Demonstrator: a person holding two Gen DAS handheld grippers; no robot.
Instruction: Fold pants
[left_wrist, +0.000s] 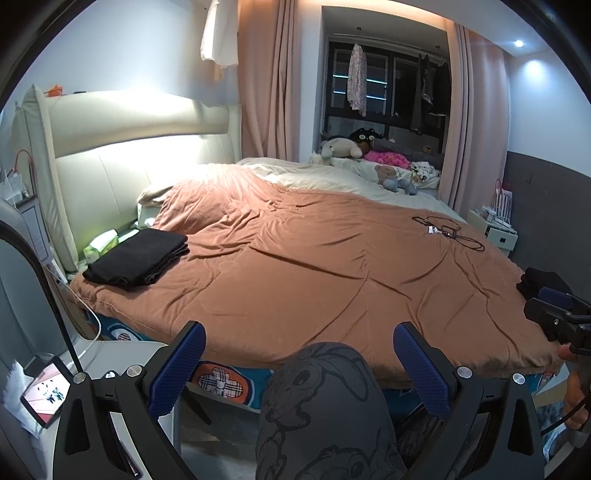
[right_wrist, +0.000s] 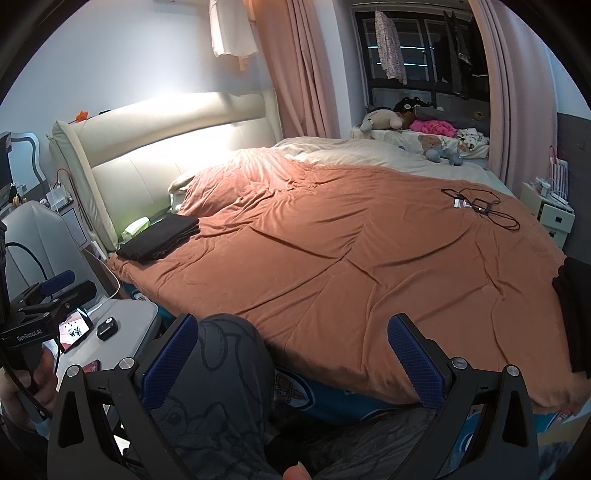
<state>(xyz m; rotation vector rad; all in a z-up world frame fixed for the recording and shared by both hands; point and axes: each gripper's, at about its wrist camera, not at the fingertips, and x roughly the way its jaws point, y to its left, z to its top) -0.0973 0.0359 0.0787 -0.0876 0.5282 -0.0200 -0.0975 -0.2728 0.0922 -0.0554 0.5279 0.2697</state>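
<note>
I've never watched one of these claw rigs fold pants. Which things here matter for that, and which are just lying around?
Part of the job:
- folded black pants near the headboard
- dark garment at the bed's right edge
- left claw, open
- right claw, open
- orange blanket, the work surface

Just lying about:
- black cable
- stuffed toys
- tissue box
- phone

Warm indoor light, strong fisheye curve in both views.
Glare blows out the headboard (left_wrist: 140, 122) to white; a ceiling spotlight (left_wrist: 519, 43) glows at upper right, the window (left_wrist: 369, 92) is dark, black vignette rings the corners, and straight edges bend.
</note>
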